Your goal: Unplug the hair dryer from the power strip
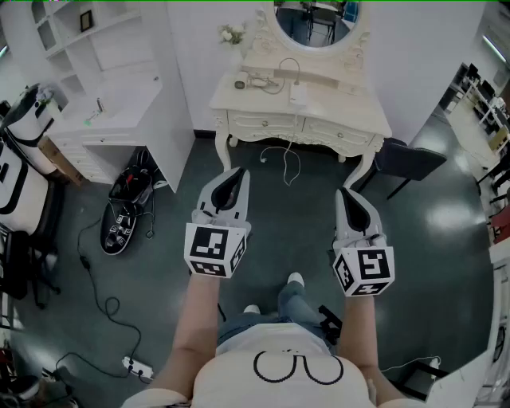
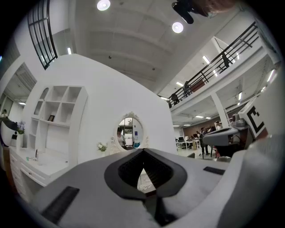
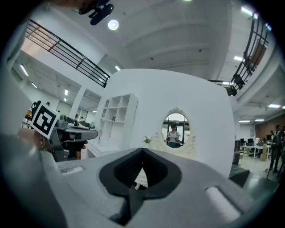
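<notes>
Across the floor ahead stands a white dressing table [image 1: 343, 127] with an oval mirror [image 1: 316, 20]. On its top lie a small pale hair dryer [image 1: 245, 80] and a white power strip [image 1: 299, 96], joined by a thin looping cord. A white cable [image 1: 288, 162] hangs below the table's front. My left gripper [image 1: 238, 175] and right gripper [image 1: 344, 195] are held level at waist height, well short of the table, both shut with nothing in them. In the gripper views the jaws meet, left gripper [image 2: 143, 151], right gripper [image 3: 142, 150], aimed at the mirror [image 2: 129, 132] [image 3: 175, 130].
White shelving and a counter [image 1: 111, 111] stand at the left, with a black bag [image 1: 134, 185] and a marker-covered device [image 1: 119, 229] on the floor below. A black cable runs to a floor power strip [image 1: 137, 368]. A dark chair [image 1: 408, 163] stands right of the table. Flowers [image 1: 232, 33] sit beside the mirror.
</notes>
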Motion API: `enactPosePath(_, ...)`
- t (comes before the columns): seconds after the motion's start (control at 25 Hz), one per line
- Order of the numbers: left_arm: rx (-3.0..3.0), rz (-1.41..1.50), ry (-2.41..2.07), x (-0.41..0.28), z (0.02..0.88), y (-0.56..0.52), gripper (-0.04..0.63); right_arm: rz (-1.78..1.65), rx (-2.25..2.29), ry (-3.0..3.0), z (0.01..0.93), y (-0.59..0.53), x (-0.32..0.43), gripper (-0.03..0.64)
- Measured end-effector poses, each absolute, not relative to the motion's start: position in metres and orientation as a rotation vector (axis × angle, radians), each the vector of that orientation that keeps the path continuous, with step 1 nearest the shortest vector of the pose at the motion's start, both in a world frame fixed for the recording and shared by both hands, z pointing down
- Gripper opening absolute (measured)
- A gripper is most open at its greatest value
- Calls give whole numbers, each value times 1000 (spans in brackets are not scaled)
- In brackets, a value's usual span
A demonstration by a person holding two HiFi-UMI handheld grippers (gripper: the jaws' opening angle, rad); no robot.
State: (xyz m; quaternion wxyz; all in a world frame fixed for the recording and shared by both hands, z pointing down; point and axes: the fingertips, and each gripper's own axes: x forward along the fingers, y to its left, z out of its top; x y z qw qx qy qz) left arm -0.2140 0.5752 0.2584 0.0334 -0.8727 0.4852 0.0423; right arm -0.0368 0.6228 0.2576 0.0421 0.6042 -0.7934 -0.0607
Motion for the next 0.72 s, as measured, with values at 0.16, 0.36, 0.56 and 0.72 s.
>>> enactPosePath(0.16,-2686,143,1490,-219,260,566,-2,-196,1865,-2407,260,615,-39,0)
enactPosePath(0.36,-2709,149,1490,-220,270,541,-2,-181,1879,-2391,268,596,-38,0)
enactPosePath(0.56,-2723,149,1461,-202,268,487,-2,-206,1914,-2403,260,545,-22,0)
enactPosePath(0.72,-2735,124,1458,-177,275,423,-2,-203,1883,-2424,267,480,-5,0)
